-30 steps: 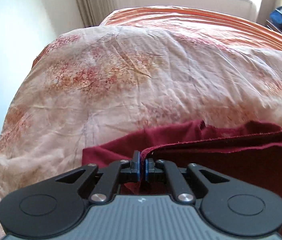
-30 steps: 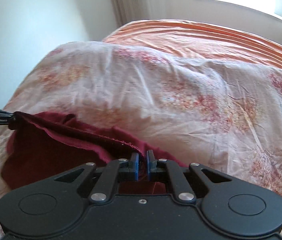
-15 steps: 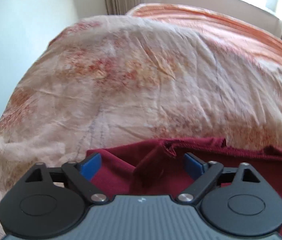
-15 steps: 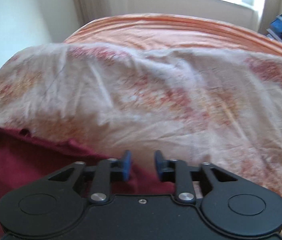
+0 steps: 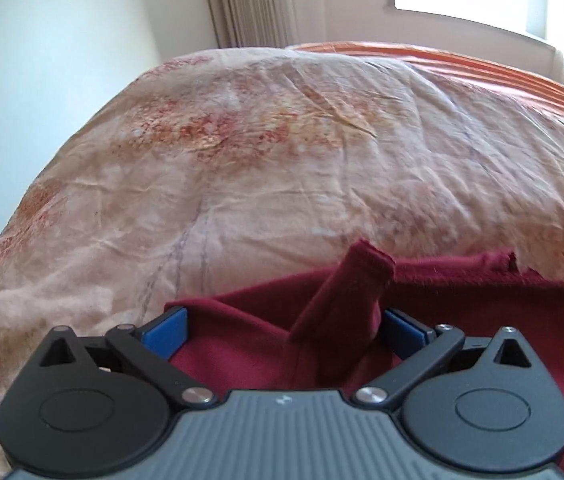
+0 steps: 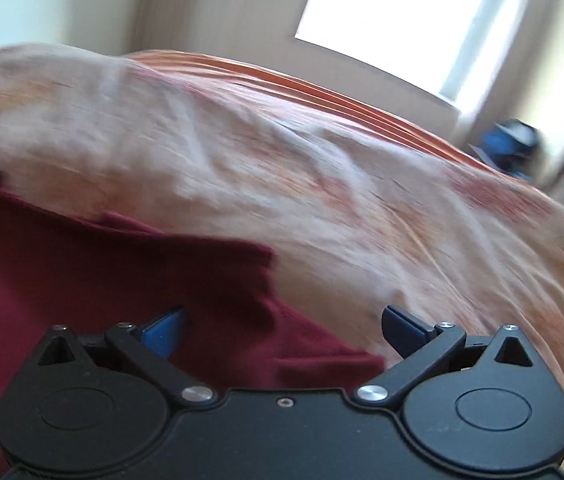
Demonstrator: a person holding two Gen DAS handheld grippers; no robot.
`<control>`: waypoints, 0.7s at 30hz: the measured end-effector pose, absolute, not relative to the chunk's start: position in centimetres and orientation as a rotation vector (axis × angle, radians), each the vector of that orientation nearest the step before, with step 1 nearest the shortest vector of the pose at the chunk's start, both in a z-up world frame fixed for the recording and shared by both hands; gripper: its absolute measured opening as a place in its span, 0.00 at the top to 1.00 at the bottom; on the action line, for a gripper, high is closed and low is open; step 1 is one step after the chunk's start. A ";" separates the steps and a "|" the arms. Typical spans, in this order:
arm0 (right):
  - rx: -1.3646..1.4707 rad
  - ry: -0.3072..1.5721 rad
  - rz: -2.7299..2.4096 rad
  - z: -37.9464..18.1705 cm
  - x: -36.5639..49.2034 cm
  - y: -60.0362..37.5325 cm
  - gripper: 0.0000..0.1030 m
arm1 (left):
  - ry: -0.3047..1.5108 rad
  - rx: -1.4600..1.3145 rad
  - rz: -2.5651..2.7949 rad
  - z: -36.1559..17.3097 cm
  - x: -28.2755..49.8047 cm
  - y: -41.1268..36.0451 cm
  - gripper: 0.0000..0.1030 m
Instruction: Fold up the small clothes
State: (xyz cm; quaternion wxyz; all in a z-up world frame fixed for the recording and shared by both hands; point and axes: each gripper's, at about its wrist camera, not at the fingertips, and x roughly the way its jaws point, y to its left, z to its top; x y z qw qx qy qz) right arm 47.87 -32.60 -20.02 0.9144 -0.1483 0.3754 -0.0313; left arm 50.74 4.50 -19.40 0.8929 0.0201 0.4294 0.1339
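Observation:
A dark red garment lies on the bed's patterned cover. My left gripper hangs just over its left end, jaws opening wide. A raised fold of the red cloth stands loose between the blue pads, not pinched. In the blurred right wrist view the same garment spreads to the left. My right gripper is low over its right corner, jaws also opening, with cloth lying under and between the pads but not pressed.
The cream and red patterned cover fills the bed, with an orange ribbed blanket at the far end. Curtains and a window stand behind. A blue bag sits at the right. A pale wall borders the left.
Both grippers were shut on the garment's upper edge and held it up. They have sunk toward the bed and let go, and the cloth now lies on the cover.

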 end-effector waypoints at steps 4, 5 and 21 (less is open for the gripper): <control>-0.239 0.797 -0.137 -22.2 49.1 -34.0 0.01 | 0.883 0.082 0.304 -20.0 51.3 3.8 0.00; -0.233 0.799 -0.138 -22.2 49.1 -34.3 0.01 | 0.884 0.084 0.305 -19.9 51.2 3.8 0.00; -0.364 0.619 -0.016 -19.1 36.5 -25.4 0.01 | 0.816 0.049 0.296 -17.7 40.6 5.2 0.00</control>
